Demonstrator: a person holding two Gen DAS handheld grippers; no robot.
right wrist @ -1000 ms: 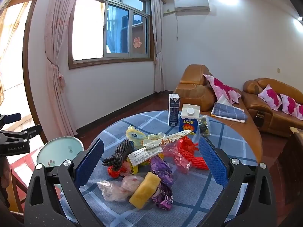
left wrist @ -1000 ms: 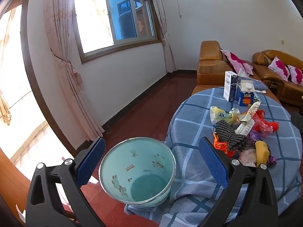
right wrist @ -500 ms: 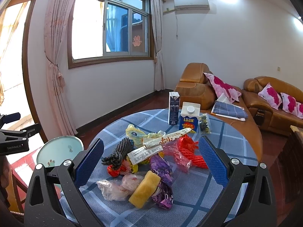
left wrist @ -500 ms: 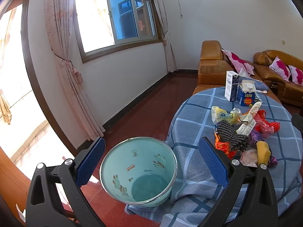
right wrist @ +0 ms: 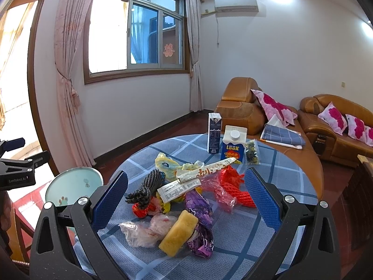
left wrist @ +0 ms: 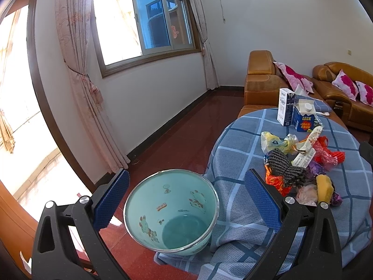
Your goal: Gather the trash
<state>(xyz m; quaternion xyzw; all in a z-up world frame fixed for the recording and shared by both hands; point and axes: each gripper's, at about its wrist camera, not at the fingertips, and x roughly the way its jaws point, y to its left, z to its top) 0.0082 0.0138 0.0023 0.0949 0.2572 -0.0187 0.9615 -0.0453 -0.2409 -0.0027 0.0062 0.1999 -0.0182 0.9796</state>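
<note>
Facing trash pile [right wrist: 179,200], upright bin [left wrist: 171,212] mouth-up, both grippers' fingers [right wrist: 109,200] apart.

Left view: bucket [left wrist: 171,212] sits between the jaws, its base out of sight behind its own rim. Tablecloth [left wrist: 244,238] runs off the frame bottom. Right view: purple wrapper [right wrist: 200,219] between the jaws is half under the yellow sponge [right wrist: 178,233]. Print on the paper strip [right wrist: 178,187] too small to read. Bucket's lower part is hidden behind the left jaw.
</note>
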